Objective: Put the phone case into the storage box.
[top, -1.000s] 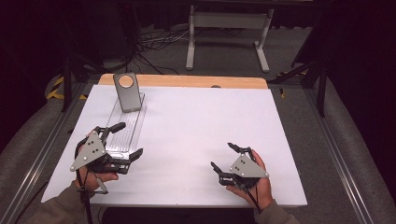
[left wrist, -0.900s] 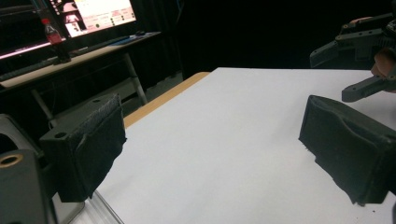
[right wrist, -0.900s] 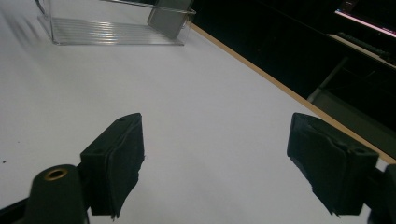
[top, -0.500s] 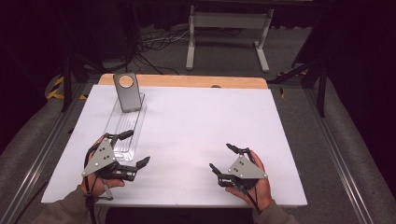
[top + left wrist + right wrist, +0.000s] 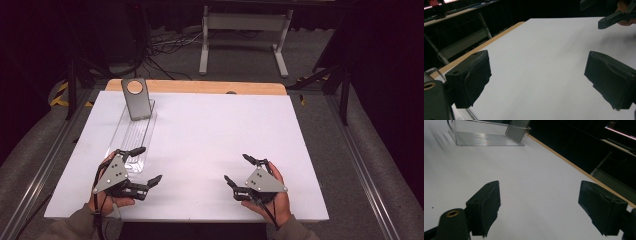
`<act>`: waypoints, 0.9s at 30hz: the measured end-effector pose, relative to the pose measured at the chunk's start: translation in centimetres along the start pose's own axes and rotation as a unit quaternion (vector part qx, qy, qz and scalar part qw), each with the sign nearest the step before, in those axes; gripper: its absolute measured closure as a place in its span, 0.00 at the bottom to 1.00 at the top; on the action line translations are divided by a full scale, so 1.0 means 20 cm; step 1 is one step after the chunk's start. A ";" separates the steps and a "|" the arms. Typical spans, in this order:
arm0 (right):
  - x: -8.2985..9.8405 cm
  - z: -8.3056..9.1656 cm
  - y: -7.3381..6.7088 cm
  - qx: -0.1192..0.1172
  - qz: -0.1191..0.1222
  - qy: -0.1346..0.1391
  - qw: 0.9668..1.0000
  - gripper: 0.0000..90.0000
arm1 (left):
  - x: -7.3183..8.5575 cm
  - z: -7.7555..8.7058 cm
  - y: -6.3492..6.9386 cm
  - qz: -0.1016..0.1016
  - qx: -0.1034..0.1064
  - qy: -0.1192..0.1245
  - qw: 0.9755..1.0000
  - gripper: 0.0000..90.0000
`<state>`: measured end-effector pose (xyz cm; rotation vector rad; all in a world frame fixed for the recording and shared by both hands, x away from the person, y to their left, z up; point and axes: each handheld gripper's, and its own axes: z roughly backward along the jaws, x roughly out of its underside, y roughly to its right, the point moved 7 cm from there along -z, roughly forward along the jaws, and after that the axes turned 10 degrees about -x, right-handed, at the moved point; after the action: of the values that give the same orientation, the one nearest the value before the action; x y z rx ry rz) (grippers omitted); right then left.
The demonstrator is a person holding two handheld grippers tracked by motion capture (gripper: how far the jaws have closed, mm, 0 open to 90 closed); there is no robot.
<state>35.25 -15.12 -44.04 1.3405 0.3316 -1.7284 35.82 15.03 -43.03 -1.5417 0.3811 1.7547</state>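
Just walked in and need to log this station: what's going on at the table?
A person holds a claw in each hand over the white table. Both the left claw and the right claw are open and hold nothing. The left one sits at the near end of a clear plastic tray, with one jaw over its rim. A grey phone-like slab leans upright at the tray's far end. The right claw is apart from both.

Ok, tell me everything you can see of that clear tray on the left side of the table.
The clear tray is a long, narrow, see-through plastic bin with low walls and a ribbed floor. It lies flat on the white table, running from near the far left edge toward the person. A grey slab with a round tan spot leans in its far end. The left tongs sit open by its near end; contact is unclear.
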 end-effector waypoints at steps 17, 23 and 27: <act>0.02 -0.01 -0.03 -0.006 0.005 -0.009 1.000 0.18 | 0.14 0.03 0.04 0.011 0.019 -0.032 0.999 0.05; 0.03 0.00 -0.04 -0.006 0.004 -0.008 1.000 0.17 | 0.18 0.02 0.05 0.005 0.019 -0.044 0.999 0.04; 0.03 0.00 -0.04 -0.009 0.004 -0.009 1.000 0.17 | 0.18 0.01 0.05 0.015 0.017 -0.042 0.999 0.04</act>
<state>34.68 -14.93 -44.84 1.3094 0.3300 -1.7255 35.00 15.76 -46.63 -1.4405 0.3918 1.8218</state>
